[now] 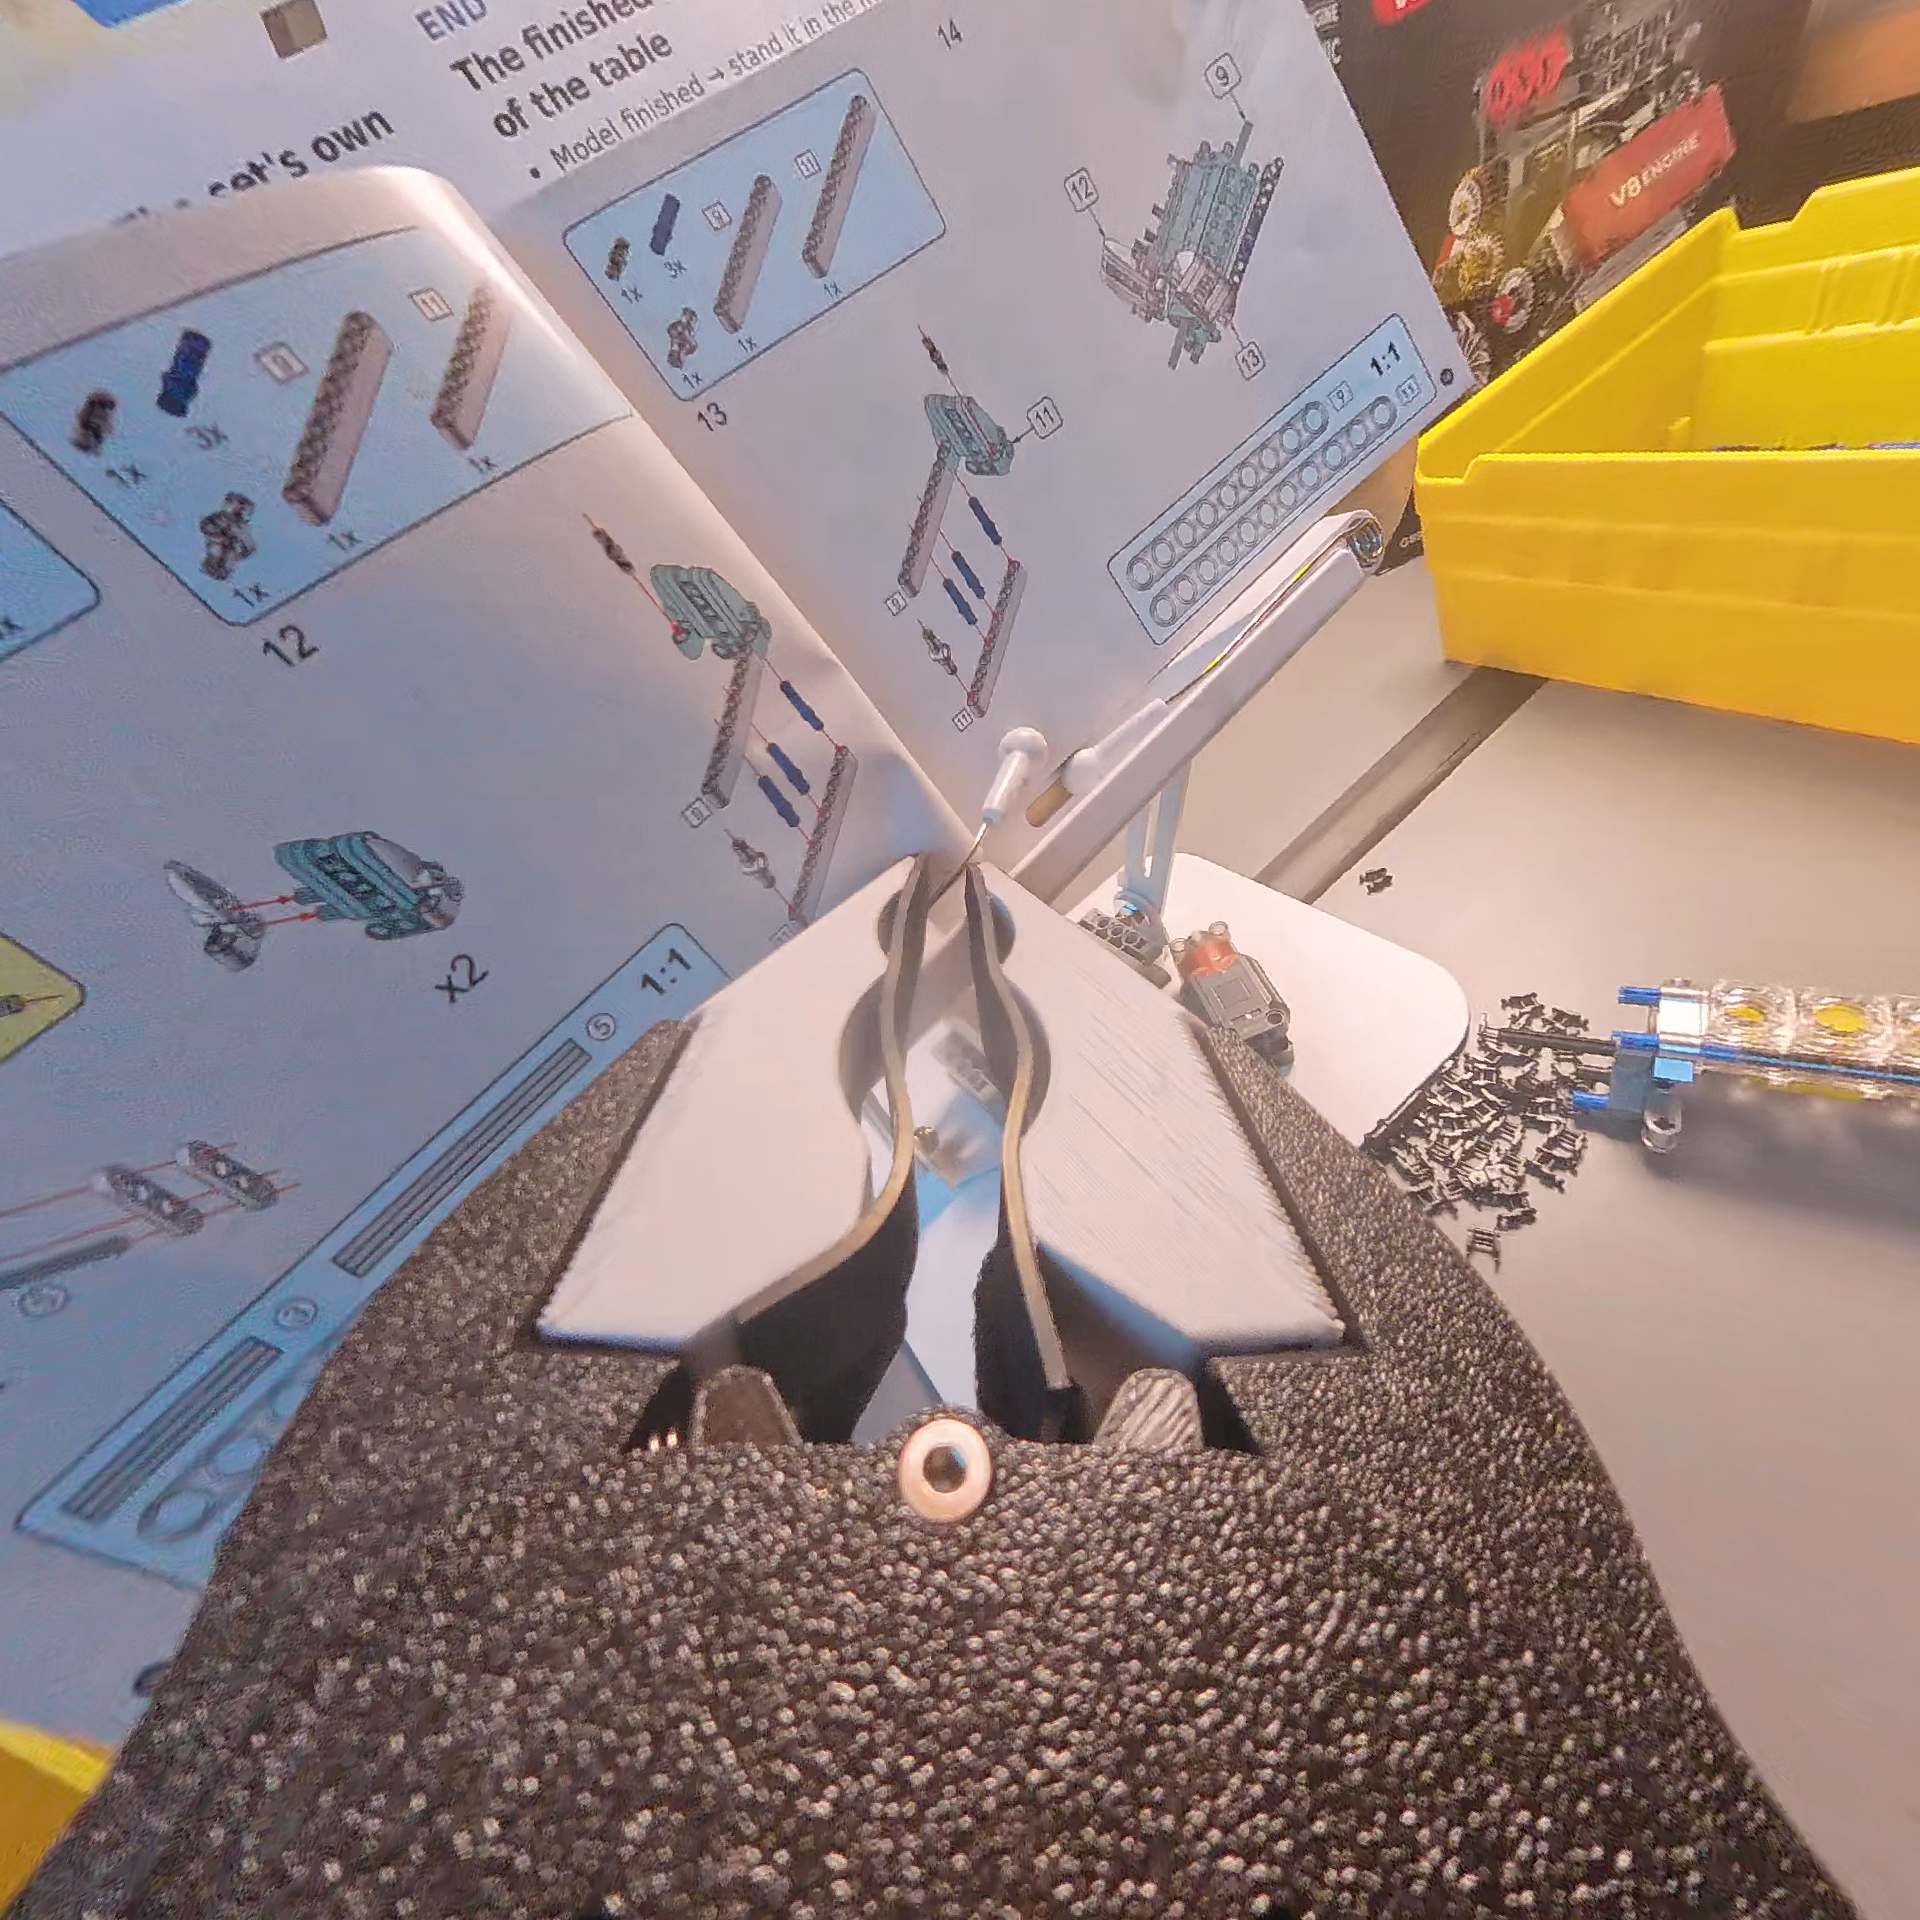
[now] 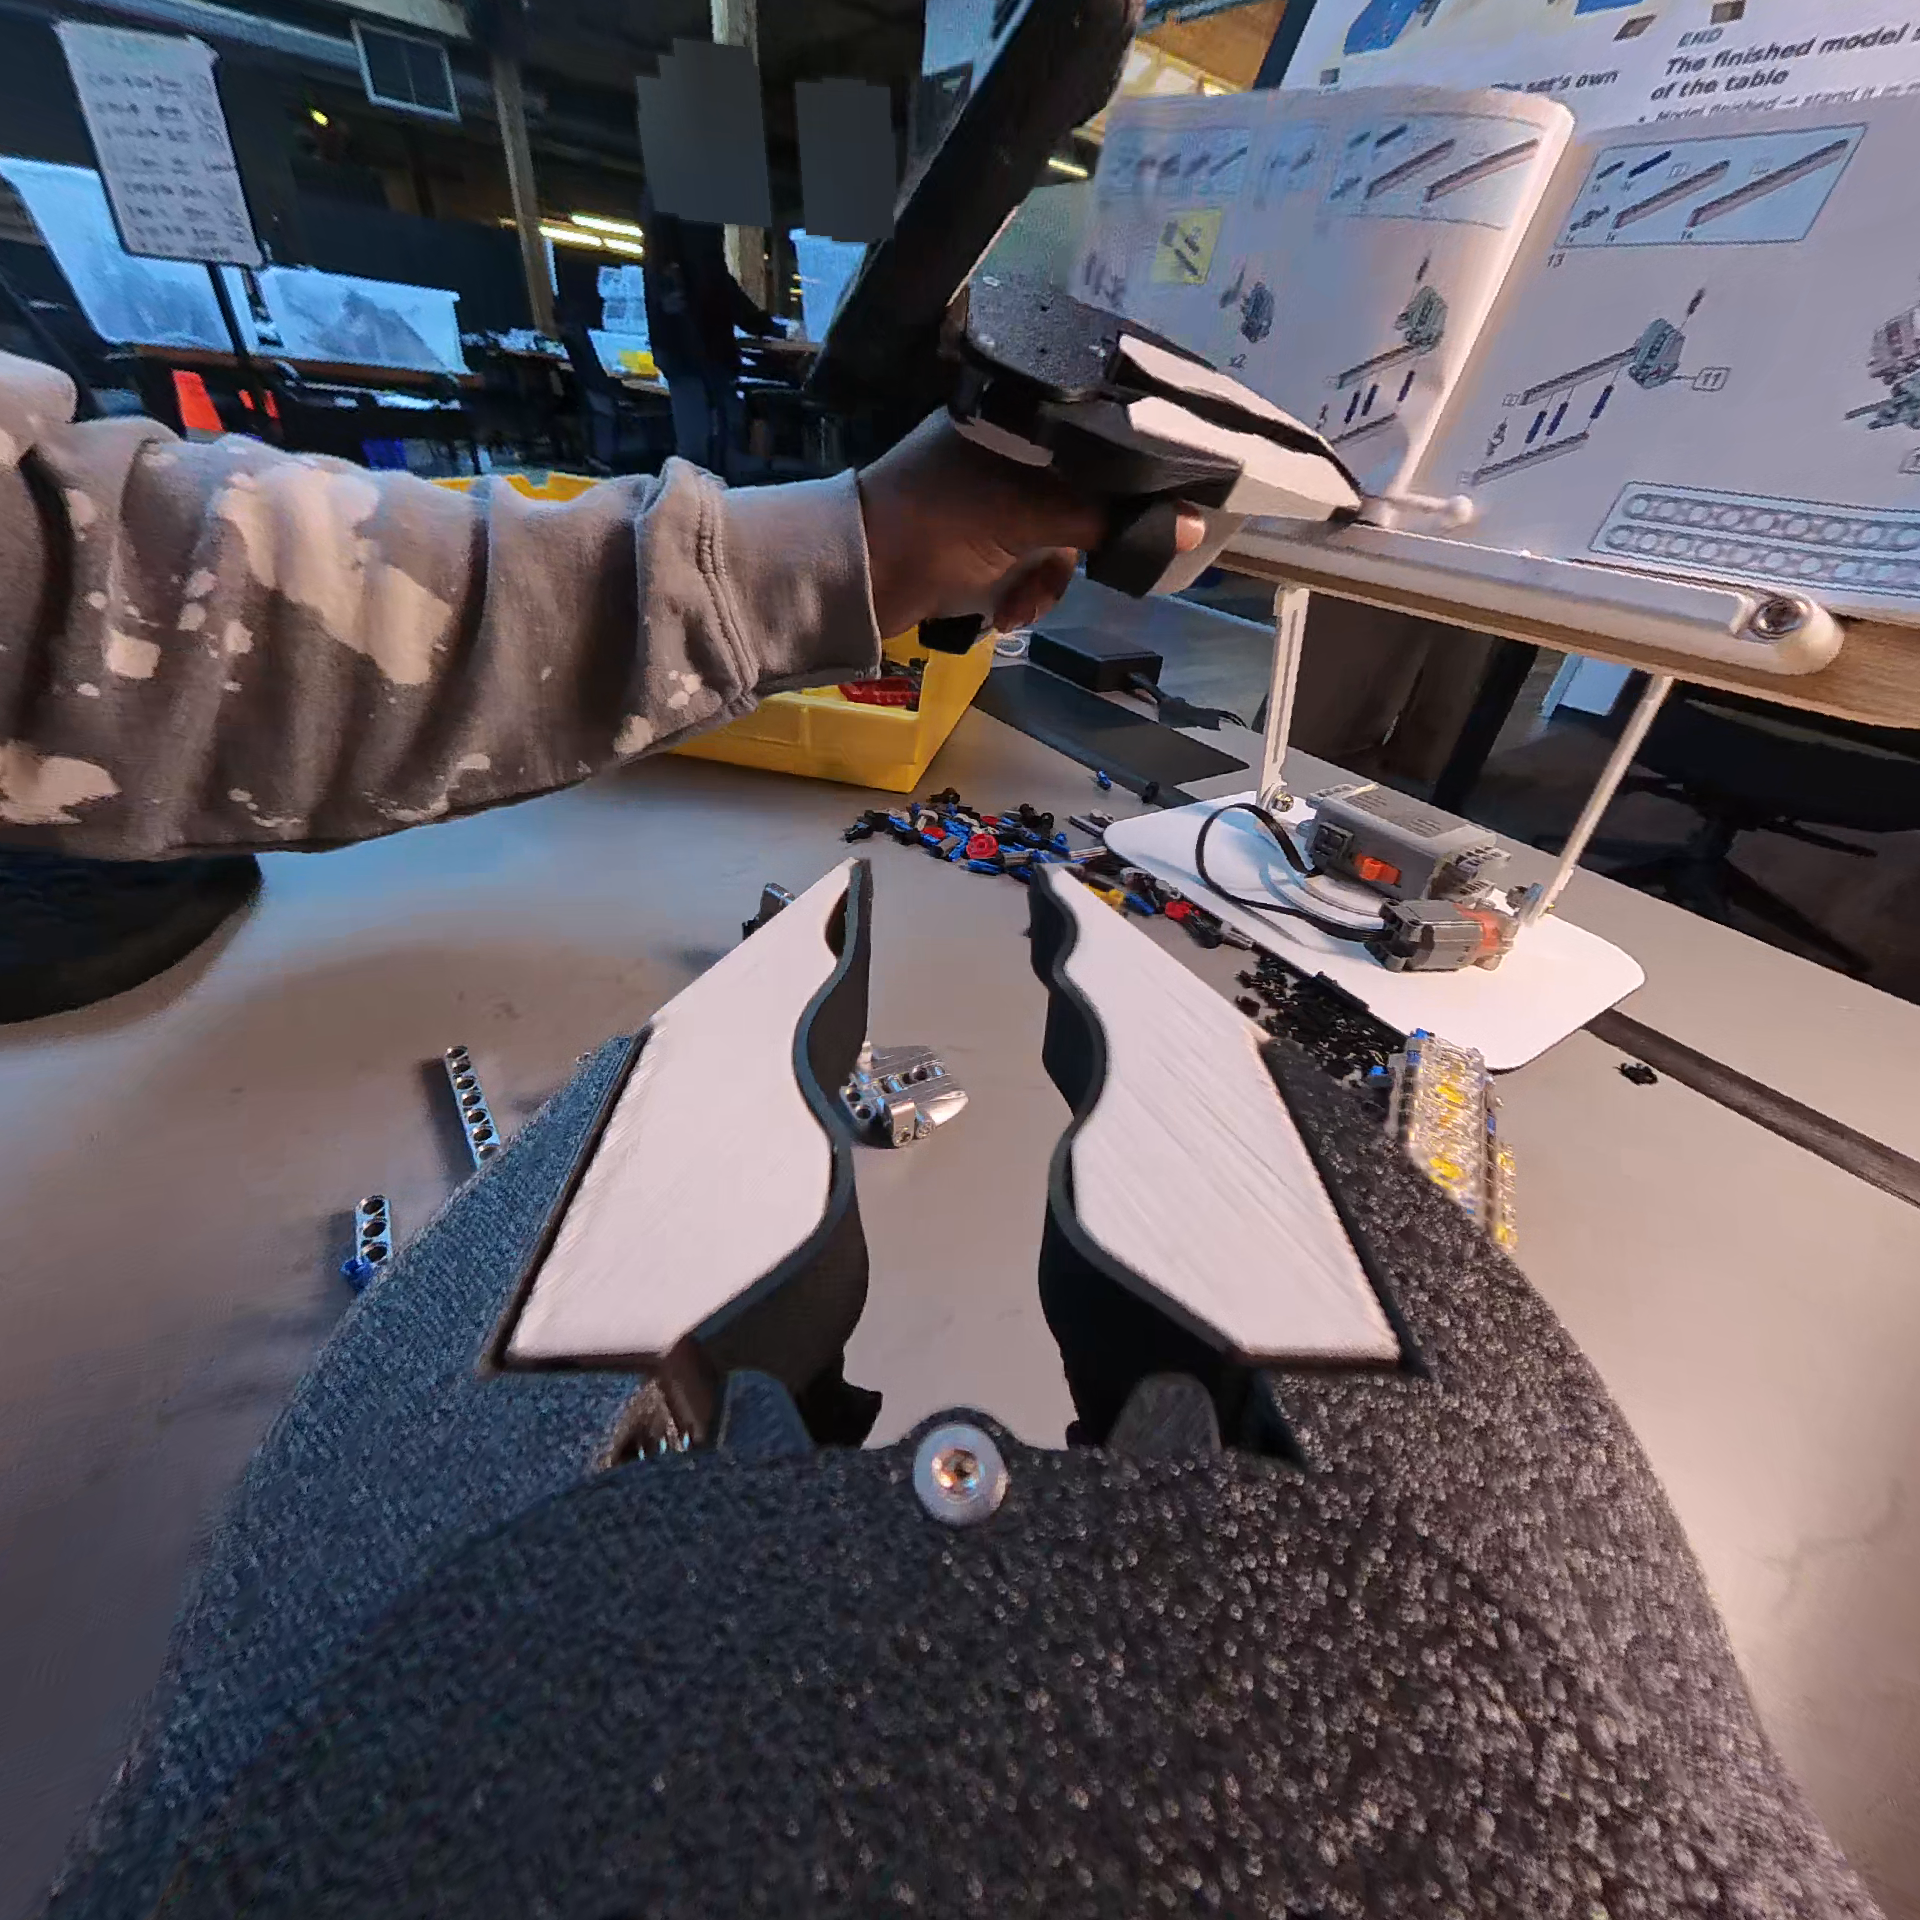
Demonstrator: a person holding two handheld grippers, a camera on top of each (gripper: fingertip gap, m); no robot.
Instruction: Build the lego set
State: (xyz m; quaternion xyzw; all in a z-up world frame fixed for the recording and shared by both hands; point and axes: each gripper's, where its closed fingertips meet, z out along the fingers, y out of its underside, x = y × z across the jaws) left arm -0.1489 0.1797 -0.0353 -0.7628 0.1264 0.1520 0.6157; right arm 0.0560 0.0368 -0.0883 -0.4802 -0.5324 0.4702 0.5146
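Left gripper at the booklet stand, right gripper waiting over loose parts

We are holding the left gripper (image 1: 943, 878) up at the near edge of the instruction booklet (image 1: 436, 665), its fingers nearly together on the thin wire of the white page clip (image 1: 1013, 774); we cannot tell whether they are truly pinching it. The booklet is leaning on a white stand (image 2: 1507, 608), so its pages are facing us. We are hovering the right gripper (image 2: 951, 899) low over the grey worktop (image 2: 312, 1039) with its fingers apart and empty, a small grey brick assembly (image 2: 904, 1091) lying between them. Beyond are scattered pins (image 2: 977, 831), a grey battery box (image 2: 1392, 836) on the stand's base, and a yellow bin (image 1: 1683, 499) far right.
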